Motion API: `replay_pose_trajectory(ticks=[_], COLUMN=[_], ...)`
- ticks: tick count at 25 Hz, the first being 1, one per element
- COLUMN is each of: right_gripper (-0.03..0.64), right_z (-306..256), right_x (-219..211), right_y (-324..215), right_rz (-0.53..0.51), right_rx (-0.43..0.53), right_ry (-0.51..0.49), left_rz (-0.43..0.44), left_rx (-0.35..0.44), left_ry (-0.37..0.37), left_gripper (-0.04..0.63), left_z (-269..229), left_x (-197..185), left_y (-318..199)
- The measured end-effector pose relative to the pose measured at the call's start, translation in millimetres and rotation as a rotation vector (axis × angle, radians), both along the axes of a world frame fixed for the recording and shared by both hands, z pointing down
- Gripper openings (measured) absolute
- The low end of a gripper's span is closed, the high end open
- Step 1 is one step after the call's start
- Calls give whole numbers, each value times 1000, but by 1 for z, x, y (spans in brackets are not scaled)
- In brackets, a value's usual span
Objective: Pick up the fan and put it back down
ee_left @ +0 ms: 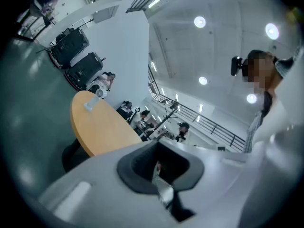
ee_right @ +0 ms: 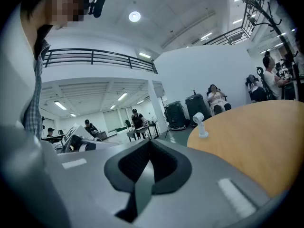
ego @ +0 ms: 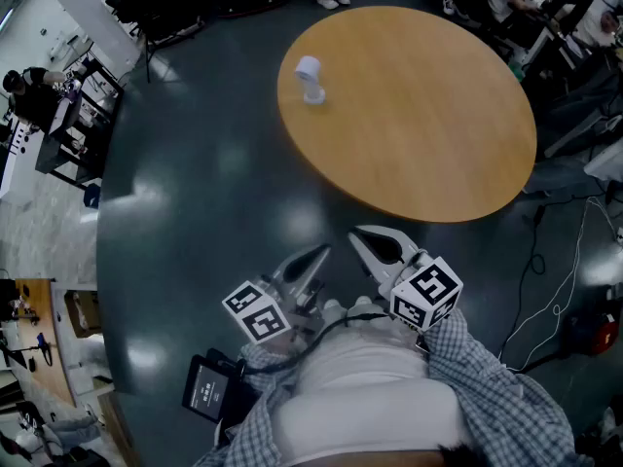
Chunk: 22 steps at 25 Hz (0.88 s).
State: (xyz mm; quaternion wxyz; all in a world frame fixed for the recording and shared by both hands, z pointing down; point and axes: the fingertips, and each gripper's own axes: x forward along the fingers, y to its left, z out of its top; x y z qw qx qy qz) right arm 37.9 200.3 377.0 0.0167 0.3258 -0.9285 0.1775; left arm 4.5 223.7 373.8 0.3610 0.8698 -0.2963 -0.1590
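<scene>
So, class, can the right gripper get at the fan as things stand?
Probably not yet: the right gripper hangs short of the table, and the fan stands near its far left edge. Nothing blocks the way, so stepping closer should do.

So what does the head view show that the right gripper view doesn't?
Only the head view: the whole round table, the marker cube on the right gripper, and a dark screen device by the person's hip. Only the right gripper view: a balcony railing, ceiling lights, and the camera on the person's head. Both: the white fan standing near the table's edge.
</scene>
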Motion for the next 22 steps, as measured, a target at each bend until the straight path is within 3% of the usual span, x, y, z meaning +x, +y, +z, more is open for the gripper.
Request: replay_pose_trajectory(ticks=[16, 19, 22], right_gripper=[2, 2, 2], right_z=[2, 2, 0], right_x=[21, 25, 30], right_y=[-5, -6, -8], right_rz=[21, 24, 23], right_rx=[-24, -28, -28], right_ry=[-17, -21, -18], left_rz=[0, -41, -106], left_rx=[13, 49, 122], left_ry=[-19, -82, -223], left_gripper=[-2, -2, -2], left_z=[-1, -3, -8], left_x=[19, 17, 18], left_y=[-6, -12, -20])
